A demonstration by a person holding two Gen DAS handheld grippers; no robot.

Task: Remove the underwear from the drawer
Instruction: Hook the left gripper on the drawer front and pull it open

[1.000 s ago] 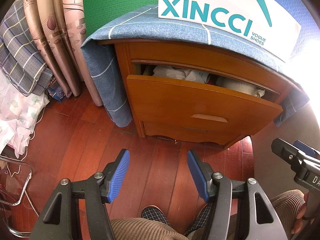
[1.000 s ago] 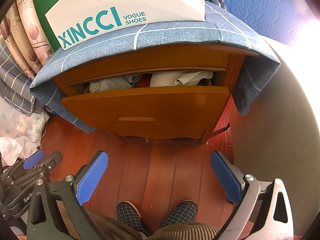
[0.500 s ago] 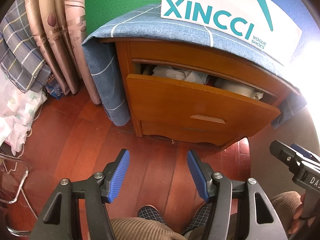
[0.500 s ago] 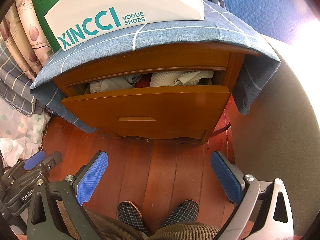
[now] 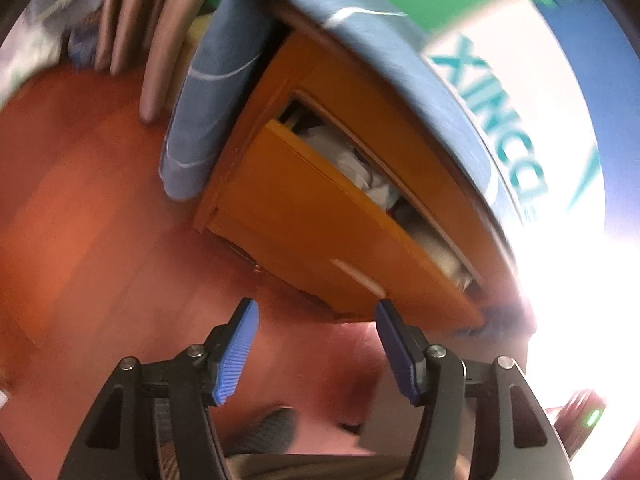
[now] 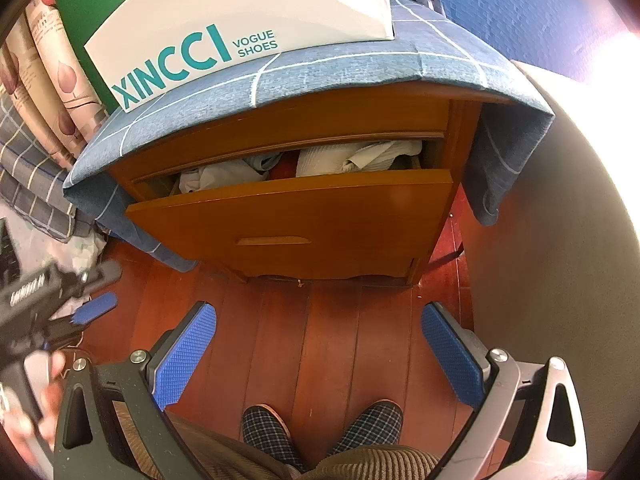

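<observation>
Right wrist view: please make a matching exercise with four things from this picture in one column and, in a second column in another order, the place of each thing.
Things:
1. shoe box
2. blue cloth
3. clothes
4. slippers

Places:
A. inside the half-open drawer
B. on the wooden floor, at the bottom of the picture
C. on top of everything, resting on the cloth
D. spread over the top of the cabinet, hanging down its sides

Pairs: 1-C, 2-D, 3-A, 4-B
</observation>
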